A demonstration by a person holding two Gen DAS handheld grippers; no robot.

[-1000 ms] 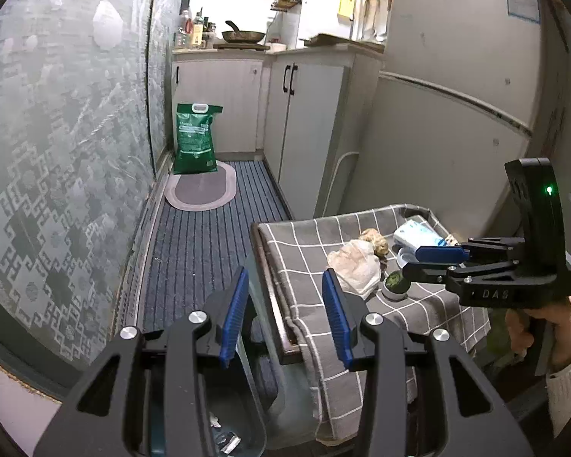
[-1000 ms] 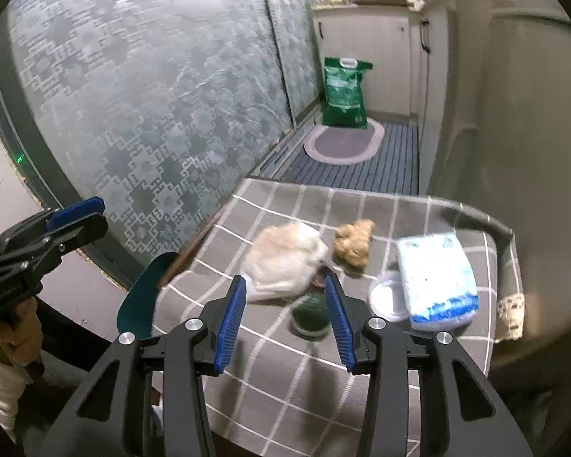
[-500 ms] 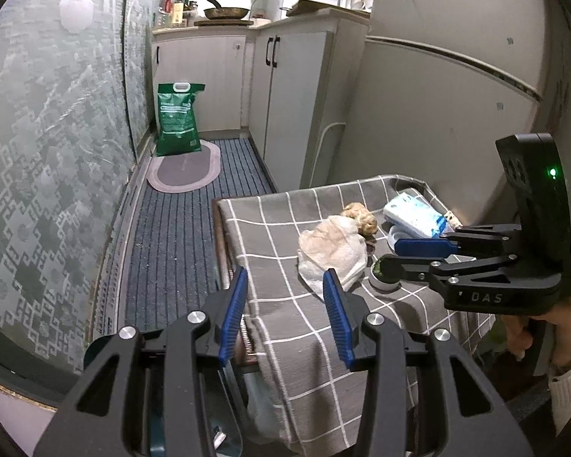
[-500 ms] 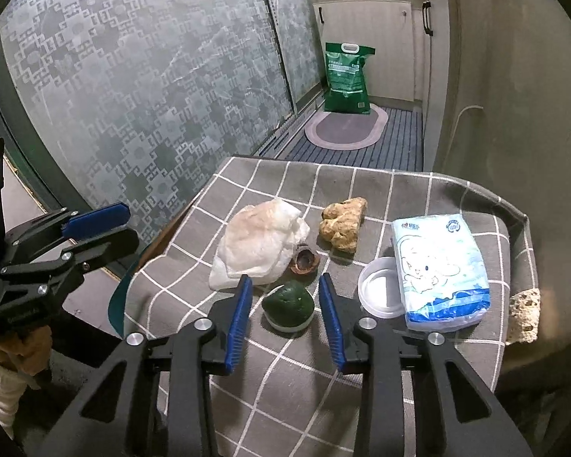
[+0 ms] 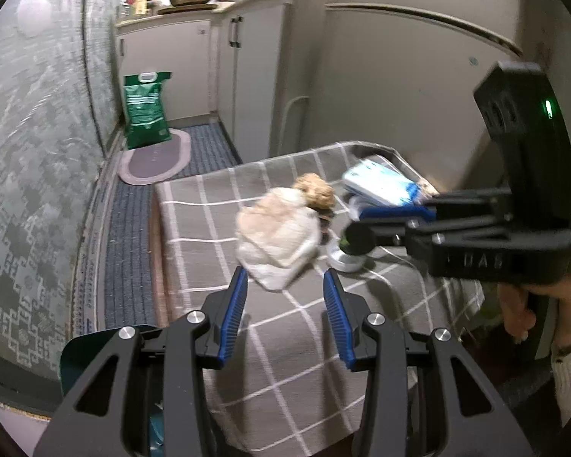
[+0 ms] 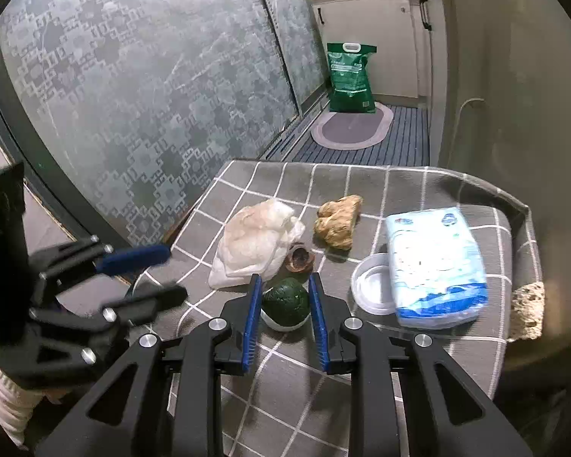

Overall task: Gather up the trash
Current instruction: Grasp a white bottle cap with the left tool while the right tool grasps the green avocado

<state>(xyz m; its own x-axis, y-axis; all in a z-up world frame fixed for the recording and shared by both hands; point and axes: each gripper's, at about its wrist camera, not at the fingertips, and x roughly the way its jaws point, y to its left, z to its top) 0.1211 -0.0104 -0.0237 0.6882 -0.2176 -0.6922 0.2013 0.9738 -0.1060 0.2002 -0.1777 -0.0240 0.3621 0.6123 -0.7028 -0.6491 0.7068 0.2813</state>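
Now the right claw [image 6: 284, 302] pinches the green peel [image 6: 285, 299] by its sides; light, rounded, likely slippery. Left claw [image 5: 285, 306] half-open, empty.

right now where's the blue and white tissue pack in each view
Left wrist view: the tissue pack lies at the far right of the checked cloth, just above the right gripper's blue finger.
Right wrist view: the tissue pack is right of centre, beside the round white lid.
Shared landmark: the green bag standing on the floor.
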